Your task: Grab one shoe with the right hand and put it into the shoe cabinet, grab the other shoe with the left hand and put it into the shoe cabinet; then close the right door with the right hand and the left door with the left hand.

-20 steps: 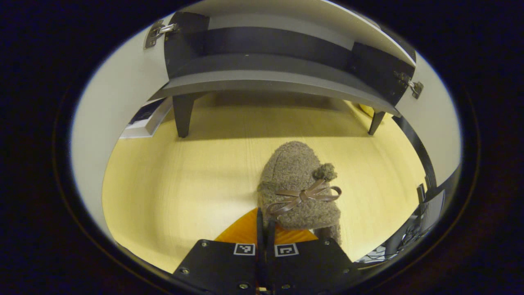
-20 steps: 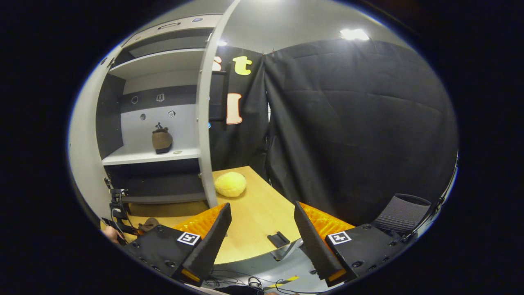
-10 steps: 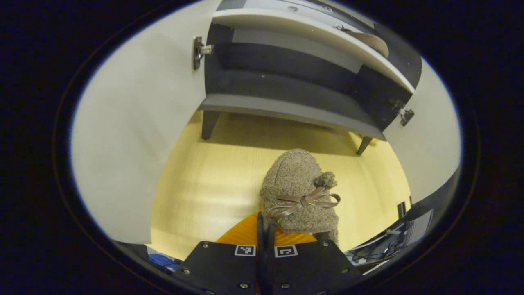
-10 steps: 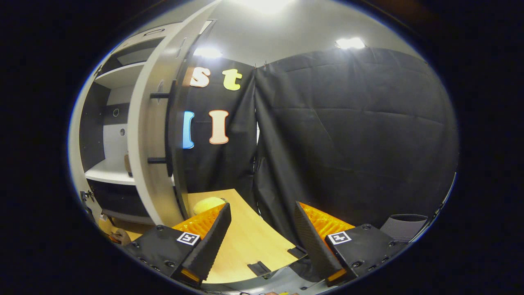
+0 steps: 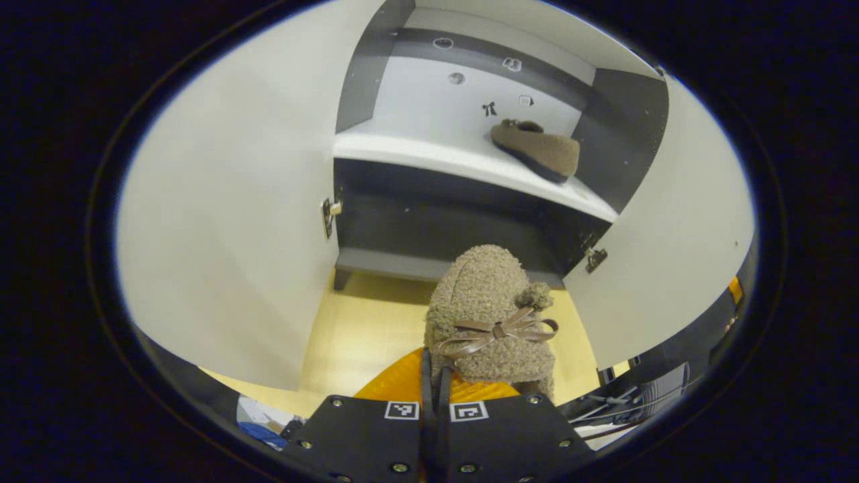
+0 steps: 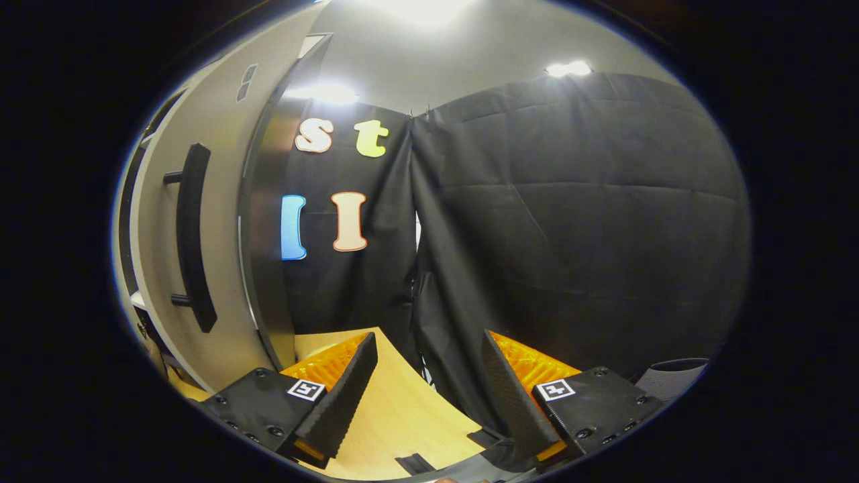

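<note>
I run both claws remotely. Left claw (image 5: 435,376): fingers pressed together, pinching the rear edge of the fuzzy shoe (image 5: 490,315), held in the air in front of the open cabinet (image 5: 470,221). Toe points to 12 o'clock, toward the cabinet.

Handling, my est.: the shoe is light, soft and fleecy, so it squashes under grip and may sag or swing. The pile gives good friction, so slip risk is low. Best hold is the firm heel rim, not the bow (image 5: 496,330), which could tear.

The other shoe (image 5: 537,149) lies on the white shelf (image 5: 402,151) at 1 o'clock, well apart from the held one. Shelf is flat and smooth, w/ free room left of that shoe.

Right claw (image 6: 424,396): spread wide, holding nothing. Right door (image 6: 221,221) w/ black handle (image 6: 191,235) at 10 o'clock. Wood table (image 6: 396,416) below.
</note>
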A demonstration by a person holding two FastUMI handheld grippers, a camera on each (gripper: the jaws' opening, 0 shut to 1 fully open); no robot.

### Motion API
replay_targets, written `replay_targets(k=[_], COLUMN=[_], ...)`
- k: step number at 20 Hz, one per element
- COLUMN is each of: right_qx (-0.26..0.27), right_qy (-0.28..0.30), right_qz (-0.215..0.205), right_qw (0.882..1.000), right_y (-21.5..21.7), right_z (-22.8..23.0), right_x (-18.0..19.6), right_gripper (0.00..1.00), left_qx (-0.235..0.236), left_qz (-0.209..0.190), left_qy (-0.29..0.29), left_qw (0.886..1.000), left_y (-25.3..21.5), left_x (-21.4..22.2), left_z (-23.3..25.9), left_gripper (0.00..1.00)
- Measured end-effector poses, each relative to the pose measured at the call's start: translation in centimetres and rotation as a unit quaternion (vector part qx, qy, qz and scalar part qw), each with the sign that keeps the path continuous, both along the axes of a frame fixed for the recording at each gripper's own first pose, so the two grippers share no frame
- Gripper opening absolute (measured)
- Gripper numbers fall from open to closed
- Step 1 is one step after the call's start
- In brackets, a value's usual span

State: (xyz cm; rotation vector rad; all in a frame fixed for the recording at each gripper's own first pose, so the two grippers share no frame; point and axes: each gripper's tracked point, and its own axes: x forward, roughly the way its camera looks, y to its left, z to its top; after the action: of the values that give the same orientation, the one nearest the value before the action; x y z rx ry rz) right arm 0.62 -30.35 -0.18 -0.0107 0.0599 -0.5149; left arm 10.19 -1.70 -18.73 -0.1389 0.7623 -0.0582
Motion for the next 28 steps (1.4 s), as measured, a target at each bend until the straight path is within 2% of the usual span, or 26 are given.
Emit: replay_targets(k=[1, 2, 7, 11, 16, 17, 18, 21, 25, 26, 28], right_qx=[0.002, 0.005, 0.030, 0.037, 0.042, 0.038, 0.035, 0.038, 0.040, 0.037, 0.032], right_qy=[-0.006, -0.012, -0.029, -0.035, -0.043, -0.044, -0.045, -0.049, -0.055, -0.057, -0.054], right_qz=[0.002, 0.010, 0.034, 0.028, 0.007, 0.001, -0.004, -0.014, -0.030, -0.034, -0.044], right_qw=[1.000, 1.000, 0.999, 0.998, 0.998, 0.998, 0.998, 0.998, 0.997, 0.997, 0.997], right_y=[-0.2, 0.0, 0.8, 0.8, -0.1, -0.4, -0.5, -0.3, -0.1, 0.0, -0.2], right_z=[0.1, 0.1, -0.5, -0.7, -0.7, -0.6, -0.4, -0.4, -0.2, -0.1, -0.2], right_x=[0.1, 0.4, 0.8, 0.1, -1.7, -2.1, -2.5, -3.4, -4.8, -5.3, -6.2], right_gripper=[0.97, 0.97, 0.98, 0.98, 0.97, 0.93, 0.96, 0.96, 0.92, 0.96, 0.96], left_qx=[0.006, 0.012, 0.022, 0.021, 0.055, 0.064, 0.070, 0.067, 0.062, 0.062, 0.080], left_qz=[-0.003, -0.003, -0.018, -0.017, -0.009, -0.005, -0.004, 0.000, 0.018, 0.022, 0.018], left_qy=[-0.009, -0.019, -0.072, -0.111, -0.160, -0.169, -0.179, -0.192, -0.193, -0.194, -0.195], left_qw=[1.000, 1.000, 0.997, 0.993, 0.985, 0.983, 0.981, 0.979, 0.979, 0.979, 0.977], left_y=[-0.3, -0.4, -0.8, -1.2, 0.1, 0.7, 1.0, 1.5, 2.2, 2.4, 2.7], left_x=[0.3, 0.7, 2.4, 3.5, 5.8, 6.3, 6.9, 9.5, 15.8, 16.9, 18.8], left_z=[1.9, 3.7, 12.9, 20.0, 27.3, 28.5, 30.0, 31.0, 29.9, 29.9, 29.5], left_gripper=[0.07, 0.02, 0.02, 0.01, 0.01, 0.00, 0.02, 0.01, 0.01, 0.01, 0.01])
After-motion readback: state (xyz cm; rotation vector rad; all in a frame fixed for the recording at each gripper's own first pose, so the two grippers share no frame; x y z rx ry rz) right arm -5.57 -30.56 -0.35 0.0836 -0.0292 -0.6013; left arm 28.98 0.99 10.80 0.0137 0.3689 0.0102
